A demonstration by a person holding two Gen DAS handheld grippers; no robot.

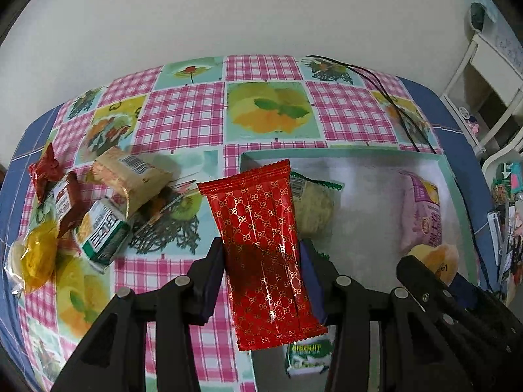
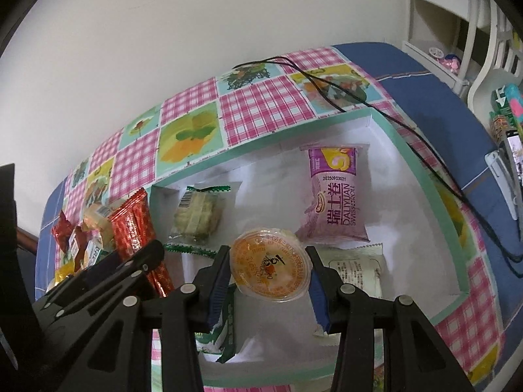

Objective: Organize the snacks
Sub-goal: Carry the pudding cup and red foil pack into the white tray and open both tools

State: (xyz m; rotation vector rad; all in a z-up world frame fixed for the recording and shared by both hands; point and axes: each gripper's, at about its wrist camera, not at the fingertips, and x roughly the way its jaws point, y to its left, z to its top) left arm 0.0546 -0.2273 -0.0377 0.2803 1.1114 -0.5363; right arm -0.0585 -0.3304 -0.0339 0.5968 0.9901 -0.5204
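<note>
At lower centre, my left gripper [image 1: 261, 261] clamps a red gold-patterned wrapper [image 1: 264, 245] over the white box's [image 1: 457, 196] left wall. My right gripper [image 2: 266, 274] grips an orange jelly cup [image 2: 269, 266] above the box interior; beyond lies a purple Swiss-roll packet [image 2: 336, 196]; loose snacks [image 1: 81, 212] lie at left.

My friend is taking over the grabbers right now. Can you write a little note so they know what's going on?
Left gripper: shut on the red packet, at the box's left edge.
Right gripper: shut on the orange jelly cup, over the box.
Done: purple roll, green-edged cake, white packet and biscuit pack in the box.
Left: drop both, then clear the snack pile on the tablecloth.
</note>
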